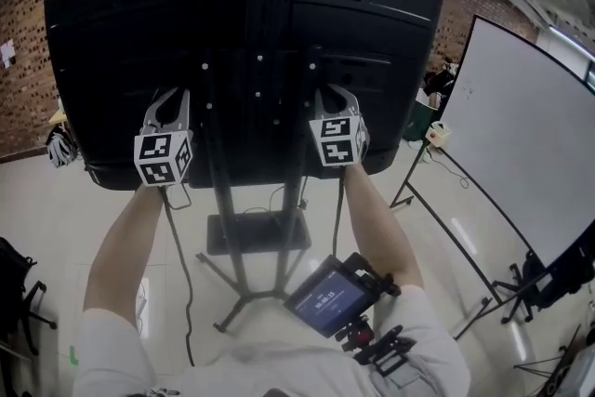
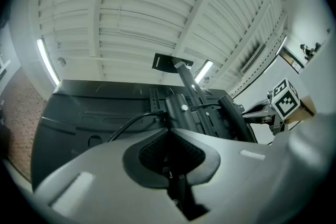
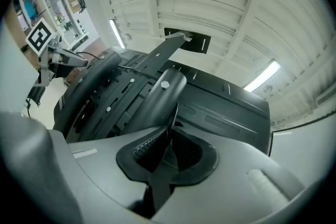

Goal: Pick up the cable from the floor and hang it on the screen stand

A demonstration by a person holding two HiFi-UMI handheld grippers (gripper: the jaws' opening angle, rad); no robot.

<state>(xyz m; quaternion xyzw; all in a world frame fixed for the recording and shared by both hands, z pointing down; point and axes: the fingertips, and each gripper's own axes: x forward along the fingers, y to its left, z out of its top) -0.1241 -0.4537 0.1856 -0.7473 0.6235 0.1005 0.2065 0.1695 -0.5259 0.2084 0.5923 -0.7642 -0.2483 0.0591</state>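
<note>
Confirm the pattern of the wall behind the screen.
Red-brown brick wall; it shows best in the head view.

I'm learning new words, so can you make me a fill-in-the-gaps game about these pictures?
Behind the big black flat screen is a ____ wall.
The white board on thin legs is on the head view's ____ side.
The left claw holds a thin ____ cable.
Missing words: brick; right; black.

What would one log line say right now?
left gripper: shut on cable | right gripper: shut on cable | place: behind screen, either side of stand column
</note>
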